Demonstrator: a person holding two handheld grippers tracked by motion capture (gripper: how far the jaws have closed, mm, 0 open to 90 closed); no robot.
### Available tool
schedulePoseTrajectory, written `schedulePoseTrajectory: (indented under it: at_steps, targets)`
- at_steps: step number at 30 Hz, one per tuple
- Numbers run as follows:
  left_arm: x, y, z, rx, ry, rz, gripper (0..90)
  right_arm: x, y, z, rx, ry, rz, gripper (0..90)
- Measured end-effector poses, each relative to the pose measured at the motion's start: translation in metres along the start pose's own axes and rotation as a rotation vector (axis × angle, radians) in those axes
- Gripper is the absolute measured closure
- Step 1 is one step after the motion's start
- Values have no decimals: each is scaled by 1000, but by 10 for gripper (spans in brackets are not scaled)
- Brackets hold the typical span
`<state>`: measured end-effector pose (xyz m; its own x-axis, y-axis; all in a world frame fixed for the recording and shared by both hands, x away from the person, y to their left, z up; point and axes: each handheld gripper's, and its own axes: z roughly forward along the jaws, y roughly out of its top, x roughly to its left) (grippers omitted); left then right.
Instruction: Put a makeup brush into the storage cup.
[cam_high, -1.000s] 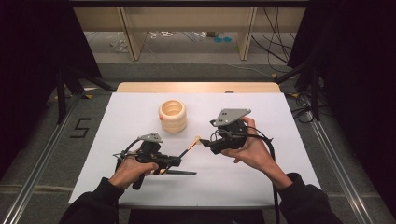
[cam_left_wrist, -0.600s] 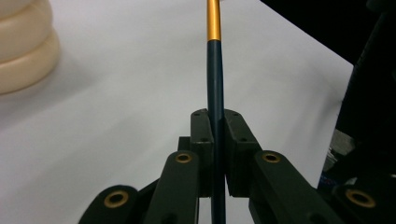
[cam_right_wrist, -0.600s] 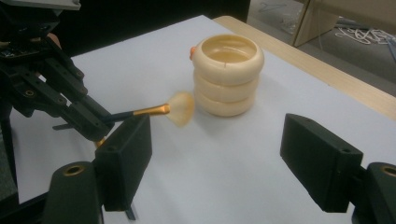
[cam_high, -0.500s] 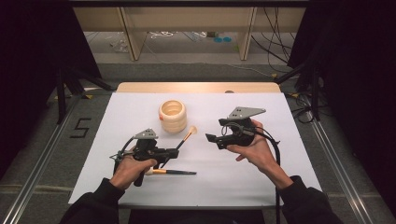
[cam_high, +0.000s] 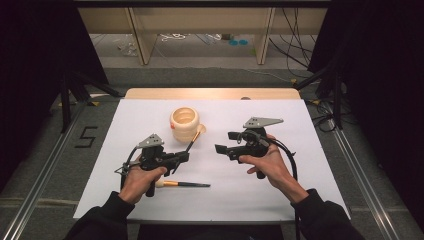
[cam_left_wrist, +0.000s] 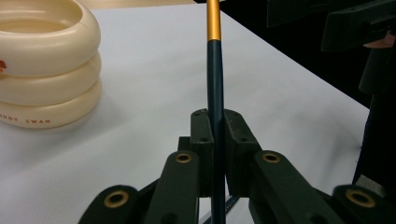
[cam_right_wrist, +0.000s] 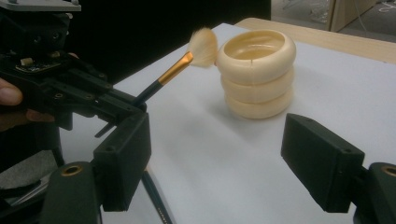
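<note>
While I look down from the high view, I see the white bench (cam_high: 300, 190) running out ahead of me, with a bare wooden strip at its far edge. Left of its middle stands a cream holder (cam_high: 184, 125) built like three stacked rings, open at the top; from the right gripper view its pale hollow (cam_right_wrist: 254, 49) looks empty, though I cannot see the bottom. My left claw (cam_high: 183, 156) is clamped on the dark handle of a makeup brush (cam_high: 193, 140), and in the left gripper view that handle runs straight up between the closed jaws to a gold ferrule. The brush slants toward the holder, its pale bristle tuft (cam_right_wrist: 203, 46) up against the holder's top ring. My right claw (cam_high: 227, 141) hovers to the right of the holder, jaws spread wide with nothing between them. A second brush (cam_high: 182, 184) lies flat on the bench just beside my left hand (cam_high: 141, 179).
</note>
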<state>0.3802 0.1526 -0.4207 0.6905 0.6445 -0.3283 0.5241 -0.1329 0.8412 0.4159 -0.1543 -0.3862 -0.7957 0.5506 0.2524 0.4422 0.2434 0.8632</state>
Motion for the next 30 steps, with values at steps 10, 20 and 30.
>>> schedulePoseTrajectory:
  at_steps: [10,20,30]
  targets:
    - [-5,0,0,-54,18,-5,838,5,-7,14,-59,50,56,269]
    - [-10,-1,2,-77,29,10,838,12,-6,27,-118,116,154,298]
    - [-15,-1,3,-106,34,3,838,16,-4,42,-162,137,166,312]
